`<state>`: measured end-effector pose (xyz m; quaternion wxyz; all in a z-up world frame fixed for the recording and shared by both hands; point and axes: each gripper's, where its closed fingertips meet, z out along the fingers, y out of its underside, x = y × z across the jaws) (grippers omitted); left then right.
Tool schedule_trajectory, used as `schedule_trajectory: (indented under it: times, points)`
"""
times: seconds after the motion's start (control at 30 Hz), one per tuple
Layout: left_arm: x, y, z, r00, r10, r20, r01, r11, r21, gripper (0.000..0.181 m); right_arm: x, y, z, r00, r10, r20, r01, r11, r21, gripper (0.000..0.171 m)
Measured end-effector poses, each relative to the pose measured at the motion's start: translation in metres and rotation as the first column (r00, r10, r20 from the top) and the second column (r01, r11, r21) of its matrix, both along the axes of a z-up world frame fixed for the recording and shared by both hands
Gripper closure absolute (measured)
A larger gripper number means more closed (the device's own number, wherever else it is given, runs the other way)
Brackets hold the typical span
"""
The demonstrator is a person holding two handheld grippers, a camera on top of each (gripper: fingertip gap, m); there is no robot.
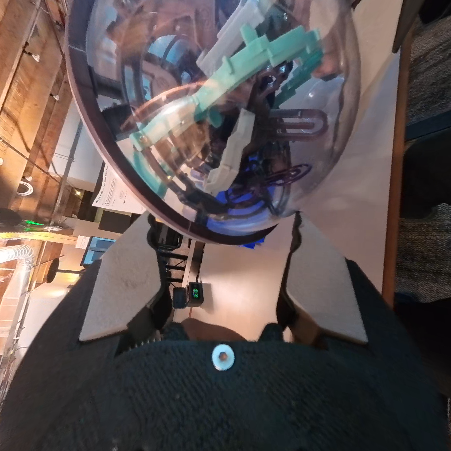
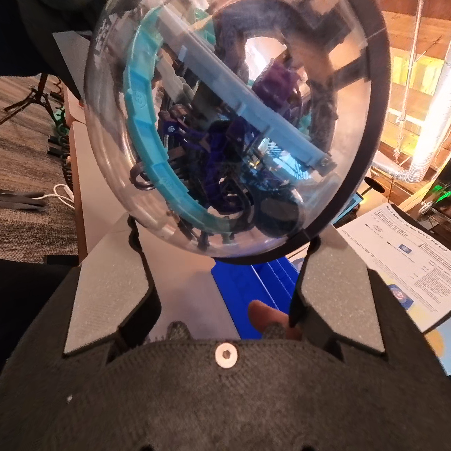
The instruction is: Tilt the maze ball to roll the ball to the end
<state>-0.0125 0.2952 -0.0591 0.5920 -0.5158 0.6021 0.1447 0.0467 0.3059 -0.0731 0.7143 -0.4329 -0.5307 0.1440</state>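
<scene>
The maze ball (image 1: 219, 109) is a clear sphere with a dark ring around it and teal, grey and purple tracks inside. It fills the top of both views and is held up above the table. My left gripper (image 1: 223, 217) has its fingers spread wide, and both fingertips press the sphere's lower shell. My right gripper (image 2: 223, 234) grips the maze ball (image 2: 231, 122) from the opposite side, one fingertip on the clear shell and one at the dark ring. A grey pad (image 2: 70, 53) of the left gripper shows behind the sphere. I cannot pick out the small steel ball inside.
A pale table (image 1: 244, 280) lies below, its wooden edge (image 1: 390, 219) next to grey carpet (image 2: 24, 219). A blue bin (image 2: 256, 292) and a printed sheet (image 2: 402, 256) lie on it. A small device with green lights (image 1: 195, 294) sits at its far edge. A thumb (image 2: 266, 314) shows by the right finger.
</scene>
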Motion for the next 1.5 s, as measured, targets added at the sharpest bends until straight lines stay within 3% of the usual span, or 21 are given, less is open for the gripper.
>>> schedule_trajectory:
  times: [0.57, 1.3, 1.5]
  points:
    - [-0.003, -0.003, 0.004, 0.999, 0.017, -0.029, -0.017, 1.0, 0.015, 0.073, -0.002, -0.001, 0.002, 1.0, 0.004, -0.018, -0.004, 1.0, 0.015, 0.035]
    - [-0.017, -0.01, -0.015, 0.994, 0.112, -0.013, -0.113, 0.976, -0.184, 0.07, -0.017, -0.005, -0.017, 0.997, 0.083, -0.007, -0.083, 0.987, -0.14, 0.035]
    - [-0.021, -0.011, -0.033, 0.992, 0.115, 0.055, -0.094, 0.951, -0.294, 0.07, -0.022, -0.004, -0.036, 0.991, 0.129, 0.026, -0.117, 0.956, -0.269, 0.035]
